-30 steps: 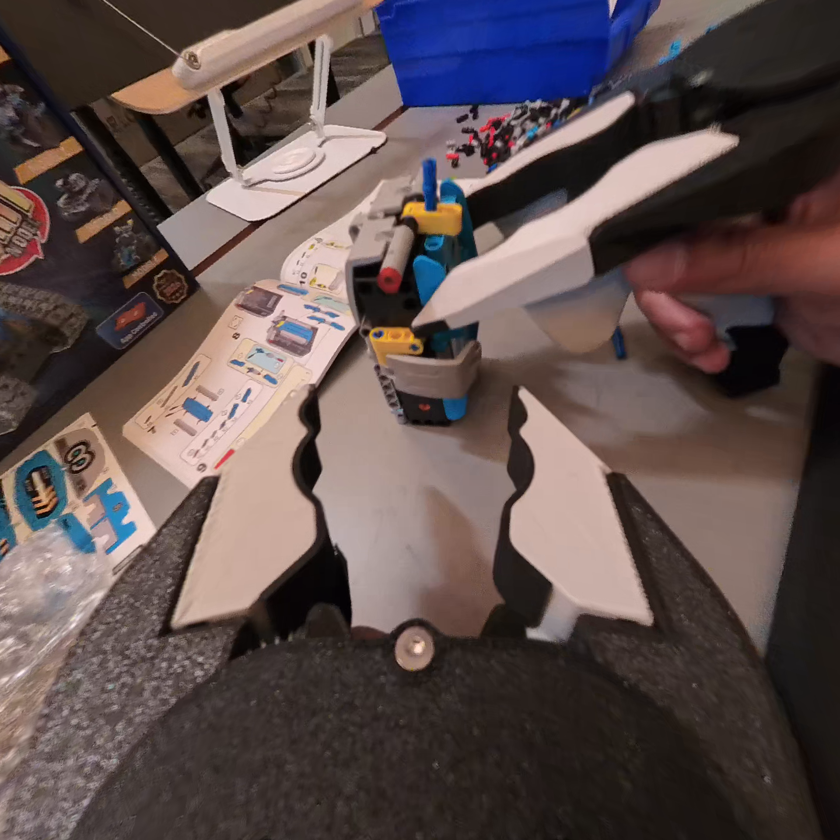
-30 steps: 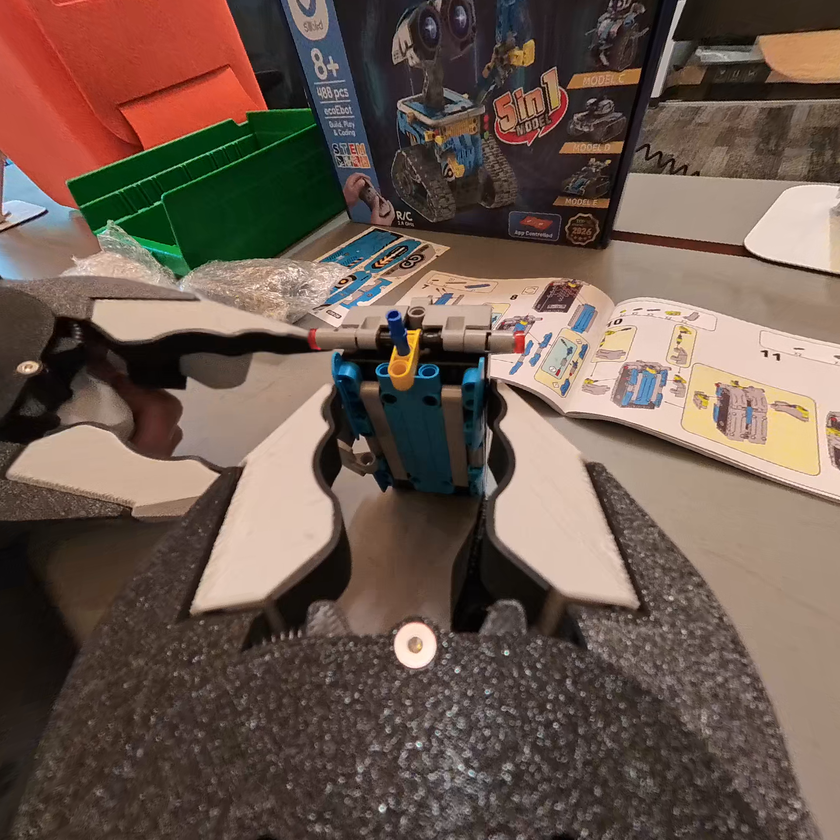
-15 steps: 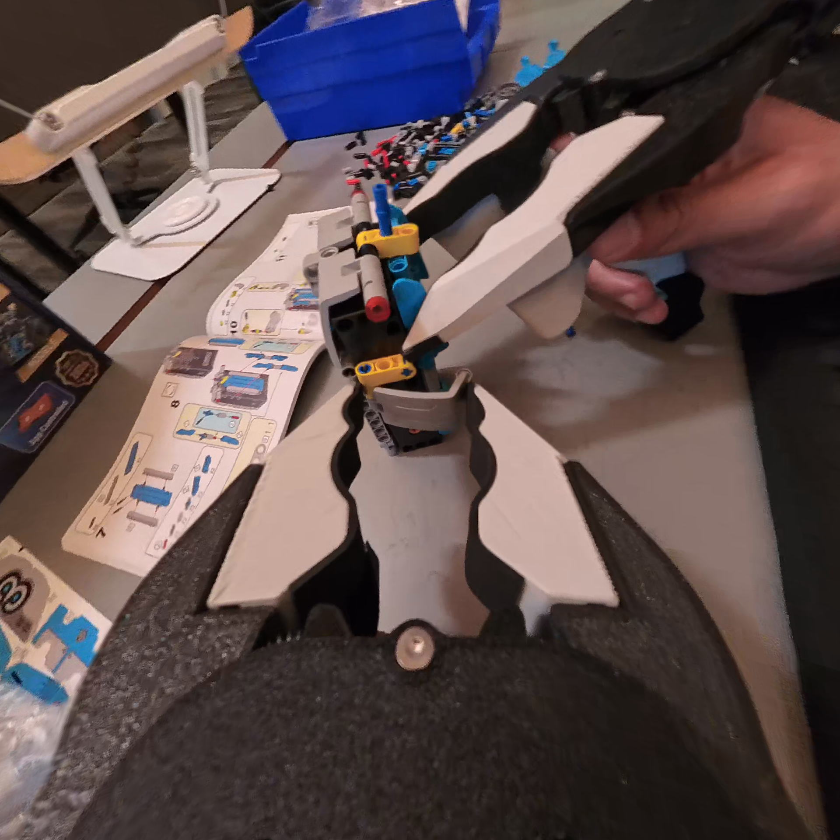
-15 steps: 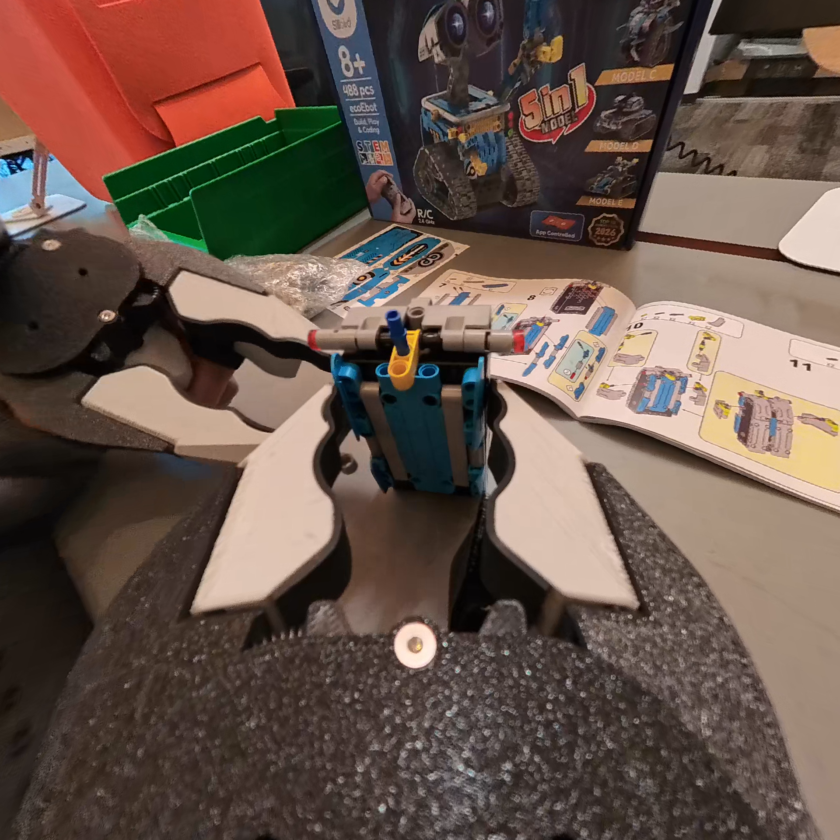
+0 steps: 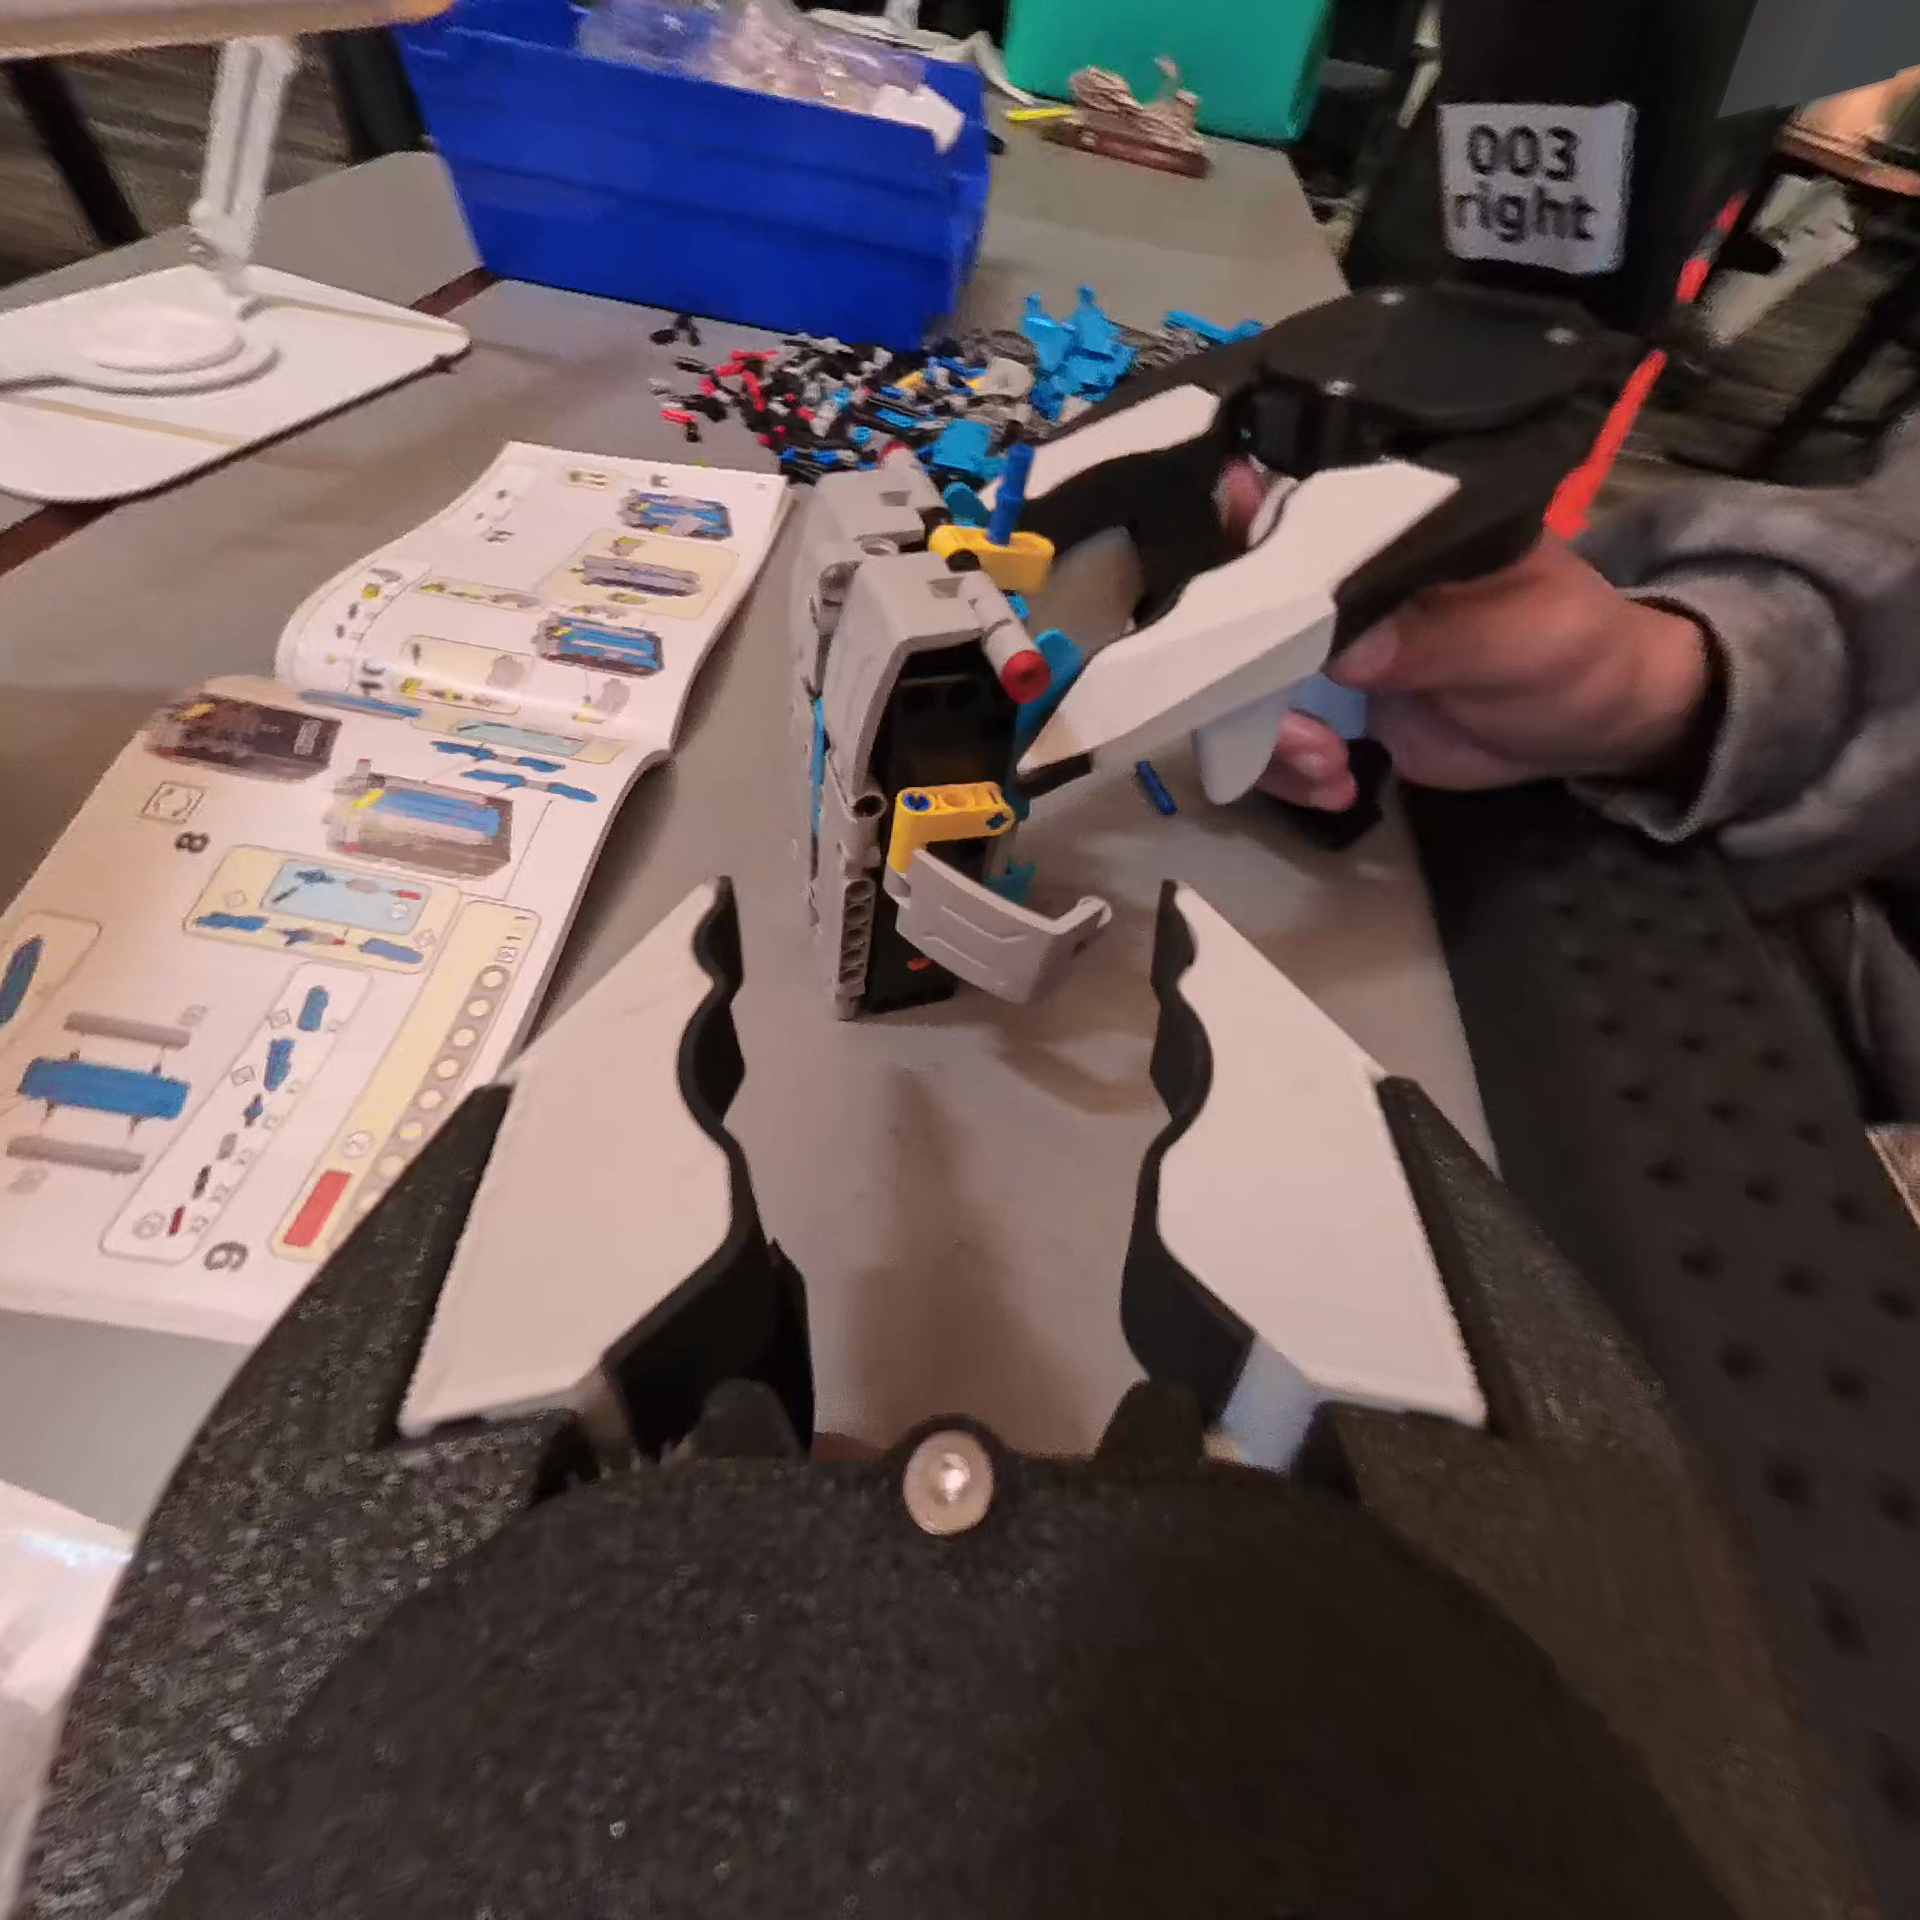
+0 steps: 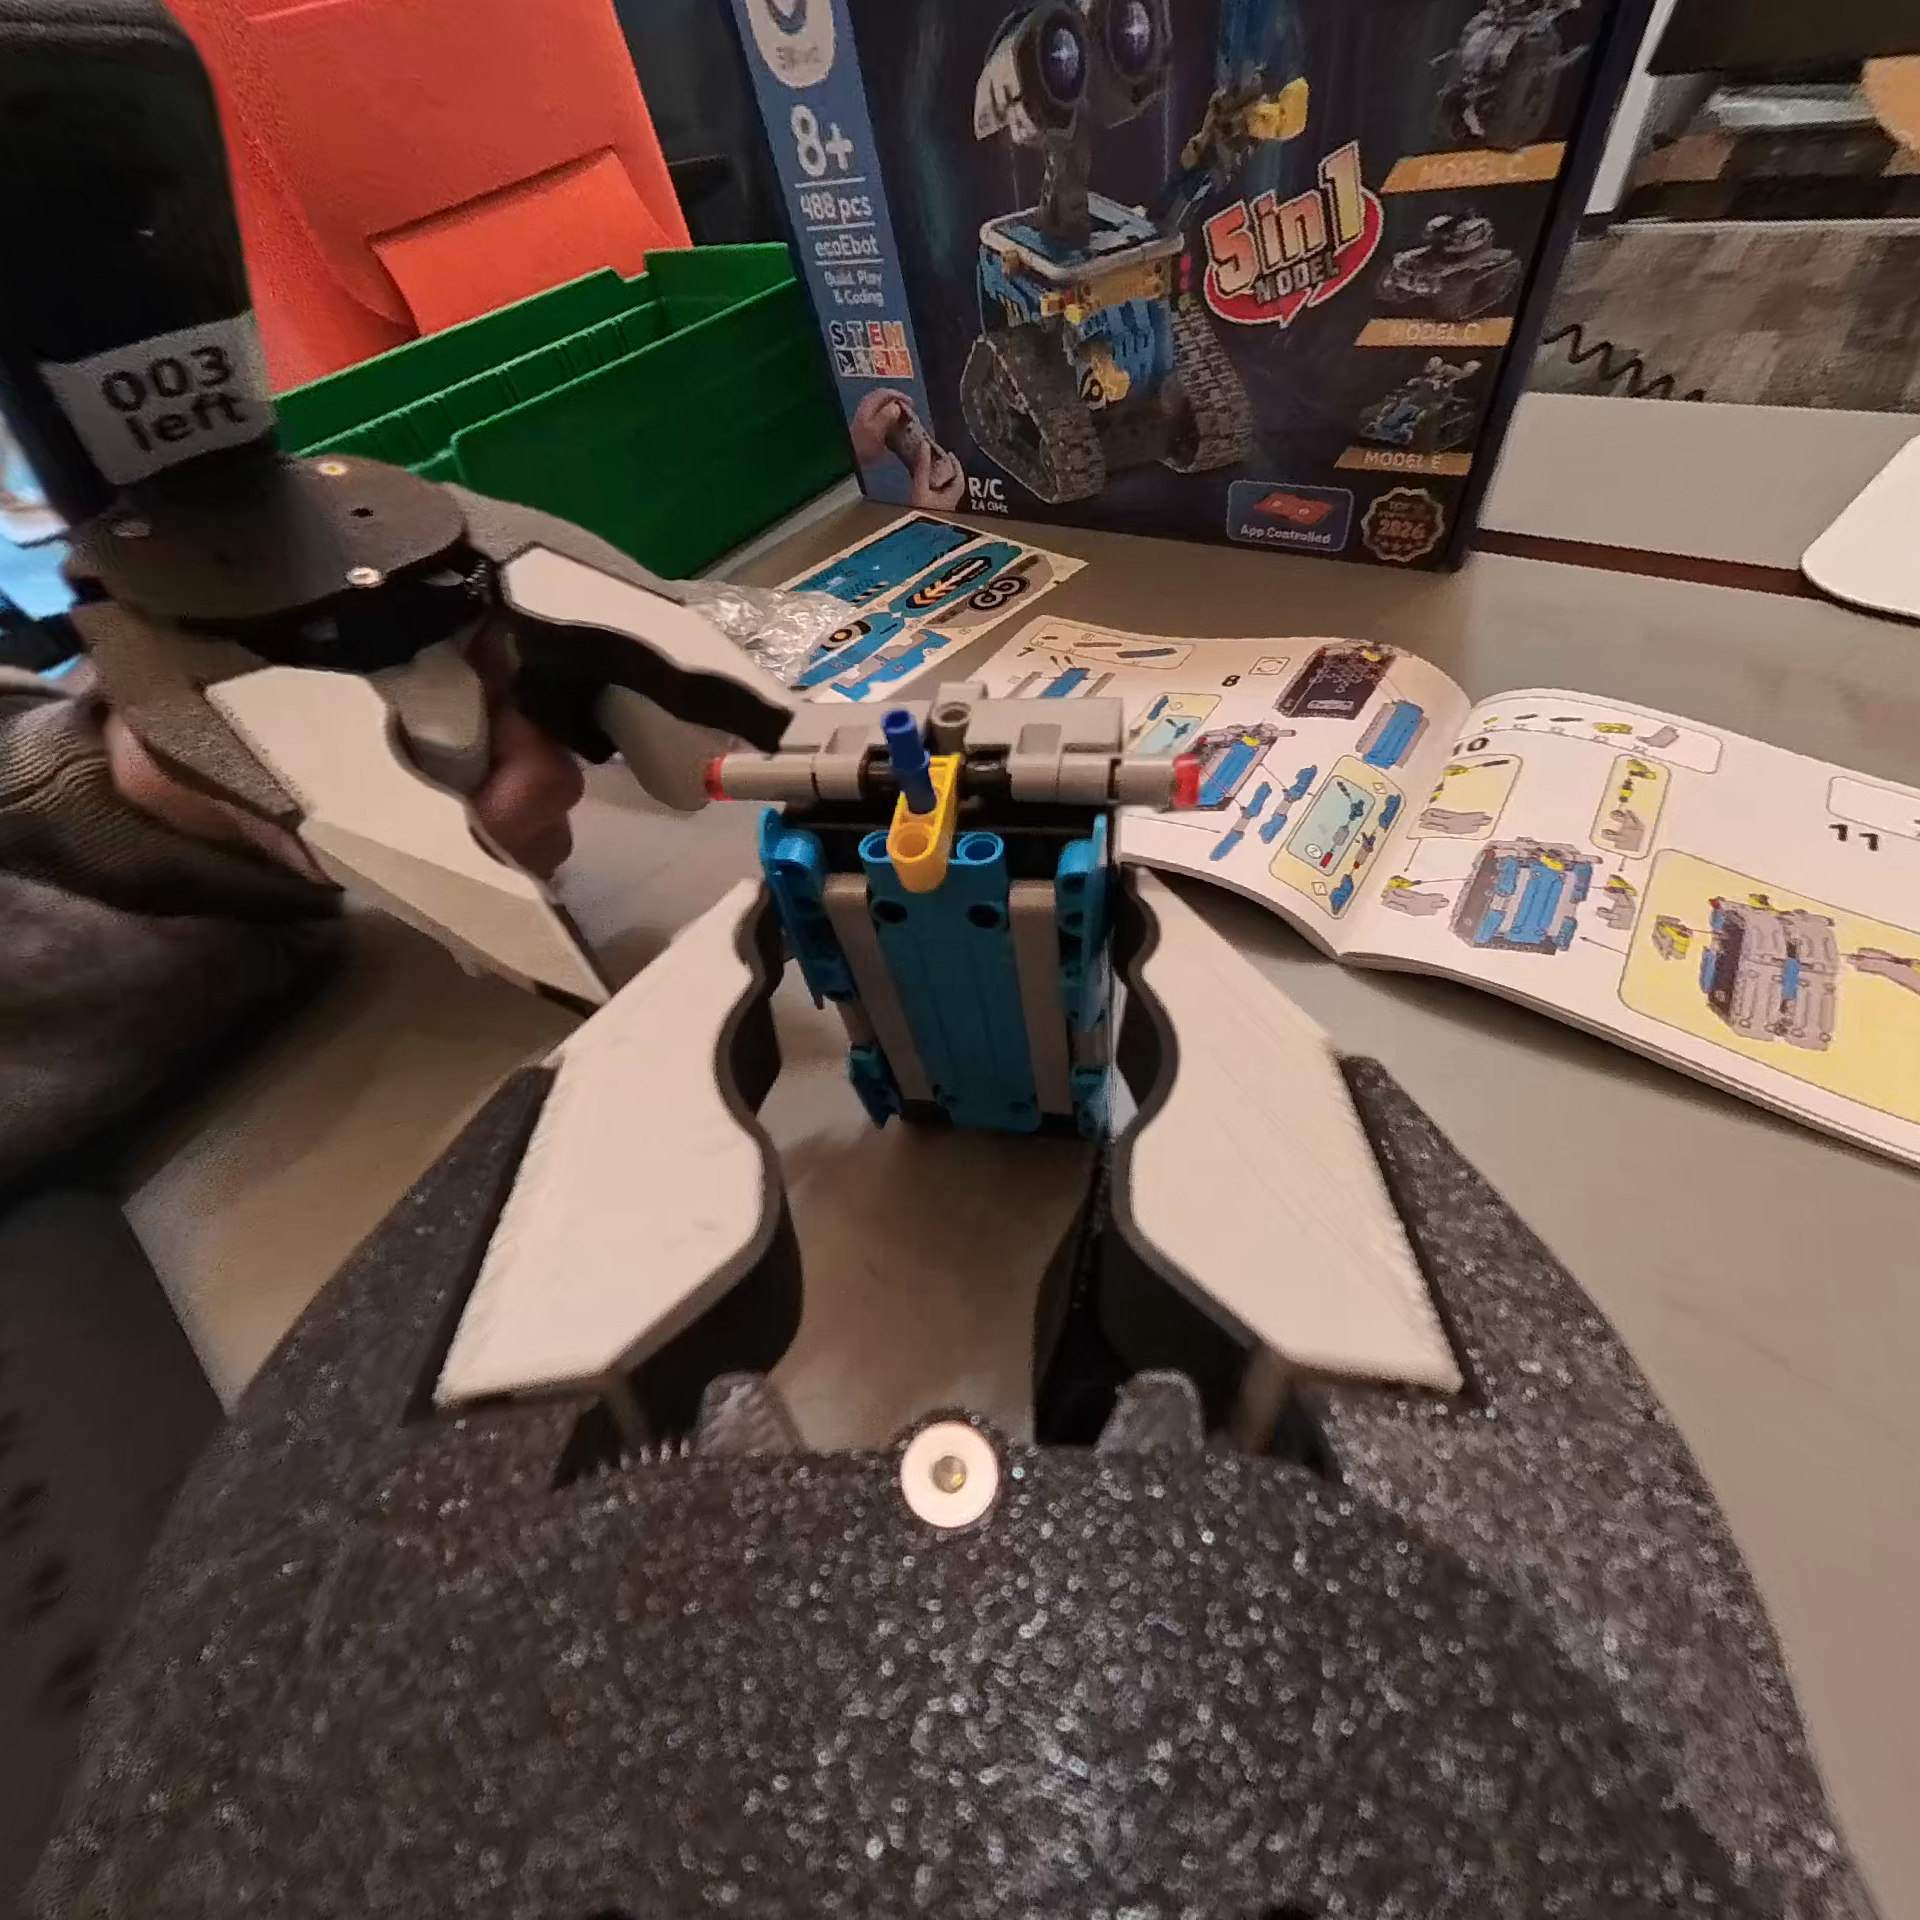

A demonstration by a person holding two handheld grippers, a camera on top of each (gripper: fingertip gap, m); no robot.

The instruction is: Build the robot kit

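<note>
A blue, grey and black brick model (image 6: 940, 997) stands upright on the grey table (image 6: 1558, 1299). My right gripper (image 6: 940, 899) is shut on the model's two sides and holds it there. In the left wrist view the model (image 5: 883, 727) shows a grey curved panel (image 5: 987, 930) hanging tilted at its lower end, with the right gripper (image 5: 1039, 623) clamped on it from the right. My left gripper (image 5: 943, 914) is open wide and empty, just short of the panel and not touching it. It also shows in the right wrist view (image 6: 686, 857), left of the model.
An open instruction booklet (image 5: 343, 831) lies left of the model. Loose small pieces (image 5: 883, 395) lie before a blue bin (image 5: 707, 208). A white lamp base (image 5: 177, 364) stands far left. A green bin (image 6: 582, 416), product box (image 6: 1195, 260) and sticker sheet (image 6: 914, 603) stand behind.
My left gripper closed in around the grey curved panel half a second ago, then opened wide and drew back. The panel stays on the model. The right gripper keeps its hold.
</note>
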